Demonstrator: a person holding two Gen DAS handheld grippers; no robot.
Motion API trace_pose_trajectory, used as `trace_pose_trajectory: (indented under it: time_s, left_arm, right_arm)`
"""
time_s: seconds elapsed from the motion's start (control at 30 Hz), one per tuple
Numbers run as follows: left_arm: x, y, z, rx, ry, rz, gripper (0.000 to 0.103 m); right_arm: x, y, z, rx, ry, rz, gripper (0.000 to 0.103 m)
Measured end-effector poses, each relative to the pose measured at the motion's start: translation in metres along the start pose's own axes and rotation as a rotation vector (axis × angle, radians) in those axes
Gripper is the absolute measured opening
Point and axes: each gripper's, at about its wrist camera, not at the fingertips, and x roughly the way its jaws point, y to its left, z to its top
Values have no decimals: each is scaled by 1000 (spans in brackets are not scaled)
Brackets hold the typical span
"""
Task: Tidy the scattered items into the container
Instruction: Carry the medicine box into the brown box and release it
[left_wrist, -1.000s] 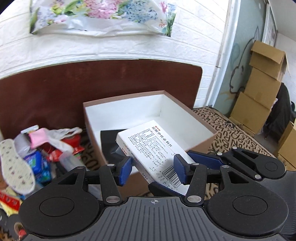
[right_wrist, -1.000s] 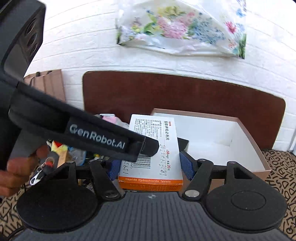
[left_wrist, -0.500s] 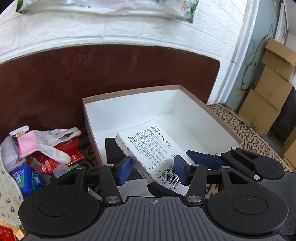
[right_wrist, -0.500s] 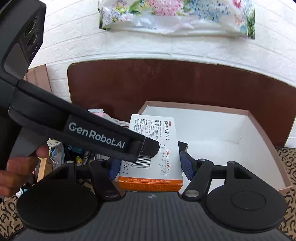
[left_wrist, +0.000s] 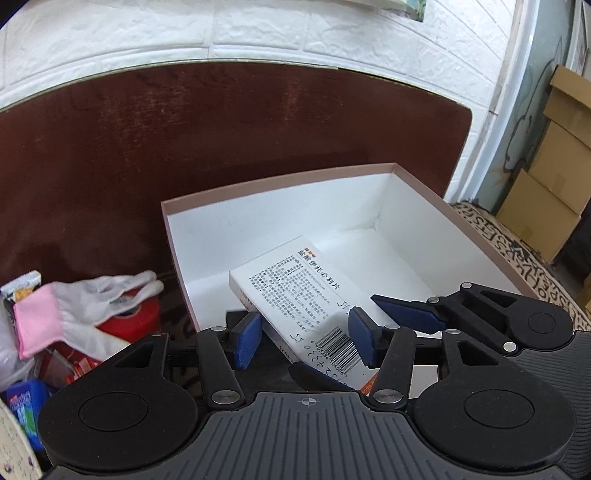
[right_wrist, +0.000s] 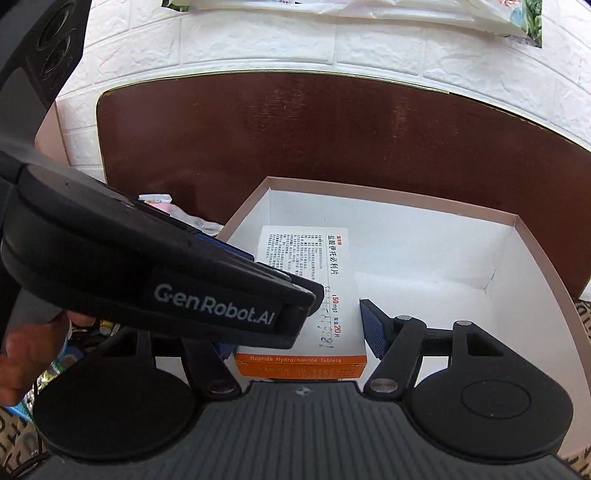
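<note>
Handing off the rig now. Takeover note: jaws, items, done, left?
Left gripper: jaws closed on the medicine box.
Right gripper: jaws closed on the same box, pads on its long sides.
Box: held tilted over the near-left part of the open container, not set down.
Done: box carried to the container.
Left: lower and release it, then collect the glove, red tape roll, blue pack and other clutter lying left of the container.

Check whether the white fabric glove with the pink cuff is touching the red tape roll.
Touching. The left wrist view shows the glove draped over the red tape roll.
</note>
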Motion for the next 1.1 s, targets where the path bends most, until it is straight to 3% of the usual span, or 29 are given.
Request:
trace_pose_trajectory:
  time_s: [0.3, 0.5, 0.63, 0.8, 1.1]
  left_arm:
    - [14, 3, 17, 30, -35, 53, 69]
    - [20, 1, 37, 52, -40, 78, 72]
    - [25, -2, 45, 58, -48, 94, 80]
    - [21, 2, 47, 39, -50, 98, 82]
    - [-8, 5, 36, 28, -73, 80, 86]
  right_arm:
    - [21, -6, 12, -4, 1, 7, 72]
    - [32, -21, 25, 63, 11, 18, 72]
    - [38, -23, 28, 68, 25, -40, 95]
    - [35, -22, 25, 64, 32, -68, 96]
    - [10, -2, 15, -28, 21, -23, 98]
